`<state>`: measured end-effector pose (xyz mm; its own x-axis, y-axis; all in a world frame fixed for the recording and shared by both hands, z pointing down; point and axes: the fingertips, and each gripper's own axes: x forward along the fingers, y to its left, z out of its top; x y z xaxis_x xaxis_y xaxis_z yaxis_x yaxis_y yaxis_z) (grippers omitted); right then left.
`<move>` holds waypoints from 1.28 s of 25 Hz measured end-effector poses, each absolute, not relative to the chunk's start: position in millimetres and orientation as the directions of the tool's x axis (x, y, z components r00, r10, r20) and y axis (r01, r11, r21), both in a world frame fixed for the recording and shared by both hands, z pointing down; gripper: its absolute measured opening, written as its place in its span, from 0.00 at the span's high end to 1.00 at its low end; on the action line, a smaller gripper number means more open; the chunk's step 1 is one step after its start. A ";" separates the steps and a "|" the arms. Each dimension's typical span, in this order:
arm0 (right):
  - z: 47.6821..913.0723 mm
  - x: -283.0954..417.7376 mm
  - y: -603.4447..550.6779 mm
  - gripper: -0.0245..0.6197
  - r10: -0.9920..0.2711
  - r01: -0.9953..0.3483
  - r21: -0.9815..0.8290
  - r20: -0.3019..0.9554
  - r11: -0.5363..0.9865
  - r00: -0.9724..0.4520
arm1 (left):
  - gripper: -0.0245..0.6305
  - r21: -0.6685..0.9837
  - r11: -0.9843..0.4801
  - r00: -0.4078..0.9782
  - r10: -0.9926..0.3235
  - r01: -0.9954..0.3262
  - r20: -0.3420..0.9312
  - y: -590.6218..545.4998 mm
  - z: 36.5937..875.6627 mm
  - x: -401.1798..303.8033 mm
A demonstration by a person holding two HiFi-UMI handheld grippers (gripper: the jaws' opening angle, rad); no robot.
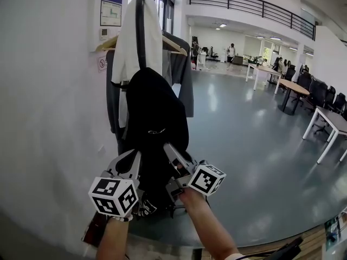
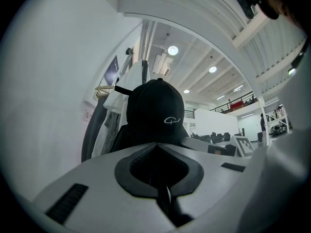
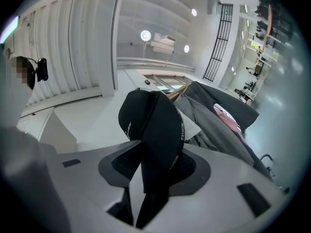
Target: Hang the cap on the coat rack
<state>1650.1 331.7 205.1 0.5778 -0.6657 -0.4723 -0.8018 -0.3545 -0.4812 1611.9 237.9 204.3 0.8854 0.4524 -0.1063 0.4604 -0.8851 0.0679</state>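
A black cap (image 1: pixel 154 121) with a small white logo hangs against the clothes on the coat rack (image 1: pixel 140 31). Both grippers reach up to its lower edge. My left gripper (image 1: pixel 132 157) is at the cap's lower left. In the left gripper view its jaws (image 2: pixel 158 165) stand closed with the cap's (image 2: pixel 158 110) lower edge running down between the pads. My right gripper (image 1: pixel 170 148) is at the lower right. In the right gripper view the cap (image 3: pixel 153 125) hangs loosely between the jaws of that gripper (image 3: pixel 155 171), with a gap showing beside the fabric.
A white garment (image 1: pixel 127 42) and a grey coat (image 1: pixel 181 72) hang on a wooden hanger (image 1: pixel 108 43) on the rack. A white wall (image 1: pixel 49 118) stands close at the left. Tables (image 1: pixel 333 121) and chairs stand far right, with people in the distance.
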 end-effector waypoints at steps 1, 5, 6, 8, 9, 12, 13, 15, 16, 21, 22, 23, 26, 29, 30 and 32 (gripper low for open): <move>207.4 1650.1 332.9 0.74 -0.667 -0.799 -0.484 -0.467 -0.357 0.581 | 0.96 0.067 -0.883 0.884 0.456 0.464 -0.104 241.1 205.5 1611.0; 219.4 1655.2 336.1 0.68 -0.671 -0.774 -0.497 -0.421 -0.393 0.611 | 0.96 0.067 -0.879 0.880 0.465 0.473 -0.099 249.2 208.2 1608.3; 222.7 1656.1 336.2 0.67 -0.674 -0.769 -0.499 -0.408 -0.399 0.615 | 0.96 0.068 -0.879 0.880 0.464 0.472 -0.098 249.7 208.9 1607.6; 228.2 1654.6 338.4 0.66 -0.677 -0.763 -0.506 -0.397 -0.401 0.619 | 0.96 0.072 -0.881 0.883 0.460 0.467 -0.096 250.7 210.8 1605.3; 230.1 1653.0 340.9 0.67 -0.676 -0.761 -0.513 -0.398 -0.397 0.620 | 0.96 0.075 -0.882 0.884 0.458 0.465 -0.095 251.7 212.0 1603.7; 233.4 1650.9 347.2 0.67 -0.675 -0.758 -0.537 -0.405 -0.370 0.617 | 0.96 0.083 -0.885 0.888 0.452 0.459 -0.089 256.0 217.0 1600.0; 235.1 1650.5 347.6 0.67 -0.677 -0.756 -0.541 -0.402 -0.367 0.616 | 0.96 0.085 -0.886 0.889 0.450 0.457 -0.085 257.0 219.1 1598.7; 240.4 1649.6 349.2 0.67 -0.680 -0.751 -0.545 -0.389 -0.373 0.621 | 0.96 0.085 -0.887 0.891 0.448 0.454 -0.080 258.7 222.3 1596.0; 243.9 1649.2 351.5 0.67 -0.679 -0.745 -0.551 -0.383 -0.377 0.626 | 0.96 0.084 -0.888 0.892 0.446 0.452 -0.078 259.6 223.3 1594.7; 255.5 1638.1 367.8 0.67 -0.665 -0.719 -0.575 -0.364 -0.390 0.652 | 0.96 0.092 -0.898 0.902 0.423 0.430 -0.079 262.0 224.9 1583.3; 256.3 1635.1 370.8 0.67 -0.664 -0.718 -0.572 -0.361 -0.397 0.655 | 0.96 0.094 -0.901 0.905 0.417 0.423 -0.080 262.2 226.0 1582.0; 257.0 1632.3 374.5 0.67 -0.662 -0.716 -0.567 -0.358 -0.407 0.659 | 0.96 0.096 -0.903 0.908 0.411 0.418 -0.080 263.0 227.8 1581.3; 258.5 1621.0 385.4 0.67 -0.660 -0.717 -0.547 -0.349 -0.433 0.665 | 0.96 0.108 -0.905 0.911 0.407 0.412 -0.065 269.5 238.1 1576.6; 264.5 1608.2 390.9 0.67 -0.669 -0.719 -0.533 -0.334 -0.446 0.663 | 0.96 0.124 -0.906 0.914 0.403 0.406 -0.046 274.7 251.7 1568.2; 268.6 1605.1 392.8 0.67 -0.671 -0.717 -0.530 -0.326 -0.454 0.666 | 0.96 0.130 -0.906 0.915 0.401 0.403 -0.041 276.0 256.1 1565.8; 278.8 1599.9 396.6 0.77 -0.672 -0.709 -0.530 -0.310 -0.466 0.673 | 0.96 0.140 -0.908 0.918 0.395 0.395 -0.033 277.6 265.2 1561.0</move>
